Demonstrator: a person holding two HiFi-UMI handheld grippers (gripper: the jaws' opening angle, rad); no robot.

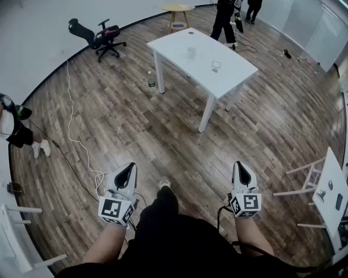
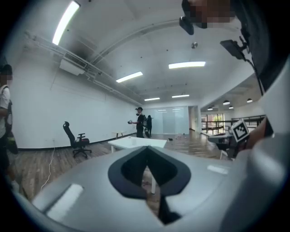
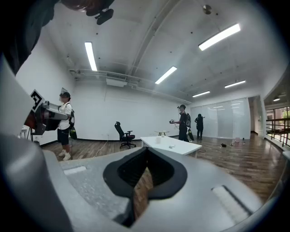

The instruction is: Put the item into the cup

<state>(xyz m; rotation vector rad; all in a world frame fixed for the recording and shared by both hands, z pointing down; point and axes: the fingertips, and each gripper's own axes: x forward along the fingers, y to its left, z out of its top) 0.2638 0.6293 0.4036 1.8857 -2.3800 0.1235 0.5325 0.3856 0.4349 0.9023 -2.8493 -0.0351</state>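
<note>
Fingers (image 1: 120, 182) of the left gripper (image 1: 128, 170) and the right gripper (image 1: 242, 168) are clenched together, grasping nothing; the small item (image 1: 216, 65) lies well ahead of them on the white bench (image 1: 174, 43), near the cup (image 1: 191, 52), outside it.

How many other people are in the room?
3: a person in black and a second person in black beyond the white table, a person in white by the left wall. More may be hidden.

Bare wooden floor (image 1: 163, 136) stretches to the white table (image 1: 201, 59); a bottle (image 1: 151, 83) stands by its leg, a white cable (image 1: 69, 92) trails at left.
</note>
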